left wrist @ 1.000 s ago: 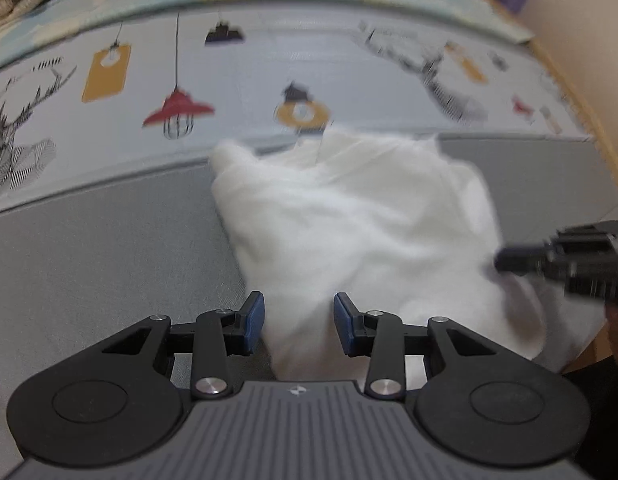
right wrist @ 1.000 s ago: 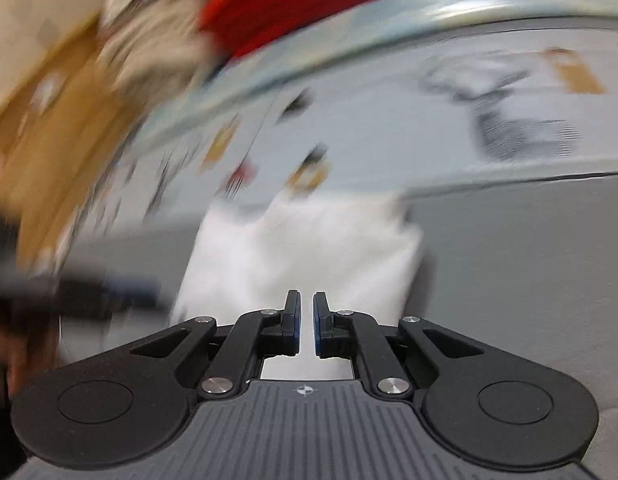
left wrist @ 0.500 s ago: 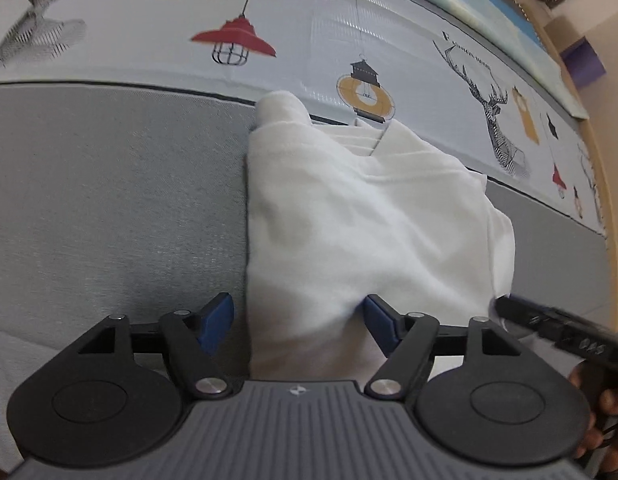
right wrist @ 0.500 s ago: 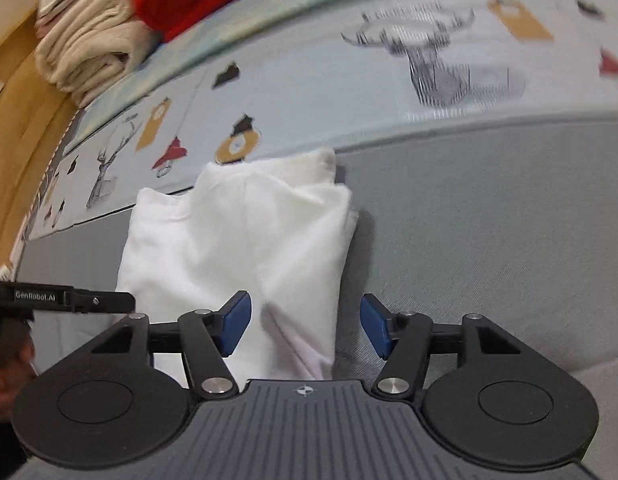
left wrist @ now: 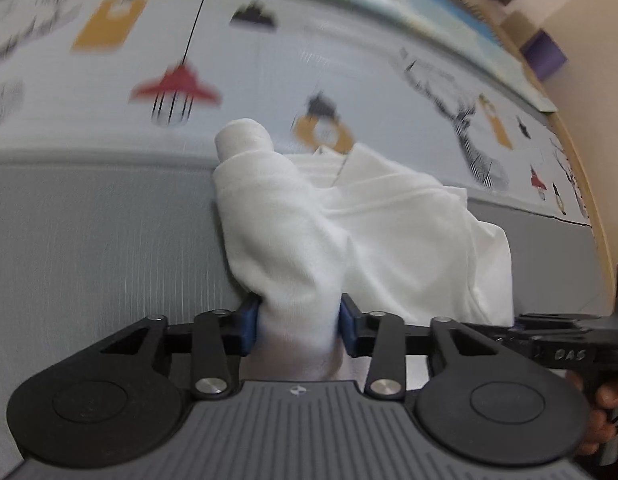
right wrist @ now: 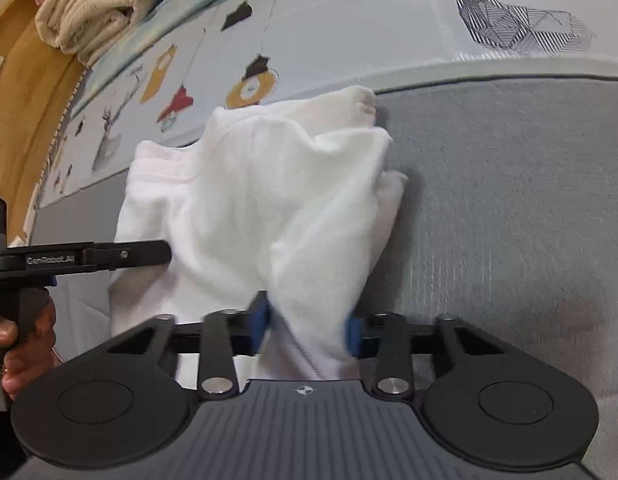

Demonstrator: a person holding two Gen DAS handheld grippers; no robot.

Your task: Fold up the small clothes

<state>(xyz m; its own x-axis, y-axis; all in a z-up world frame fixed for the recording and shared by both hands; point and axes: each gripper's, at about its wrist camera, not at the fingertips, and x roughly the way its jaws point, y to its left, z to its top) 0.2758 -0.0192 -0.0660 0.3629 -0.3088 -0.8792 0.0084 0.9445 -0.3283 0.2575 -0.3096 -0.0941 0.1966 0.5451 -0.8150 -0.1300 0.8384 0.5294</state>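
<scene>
White garment (left wrist: 389, 232) lies mid-frame on grey mat (left wrist: 89, 240), far edge touching printed lamp-and-deer strip (left wrist: 269, 60). Left gripper (left wrist: 296, 322) pinches near-left corner between blue pads; right gripper (right wrist: 307, 322) pinches near-right corner, bottom centre of own view. Cloth bunched thick in both jaws; layer count unclear, some blur. Judgement: lift both corners together, level, carry toward far edge, keep cloth taut between grippers, lay near hem square on far hem before releasing. Folded cream towels (right wrist: 85, 4) upper left, well apart.
</scene>
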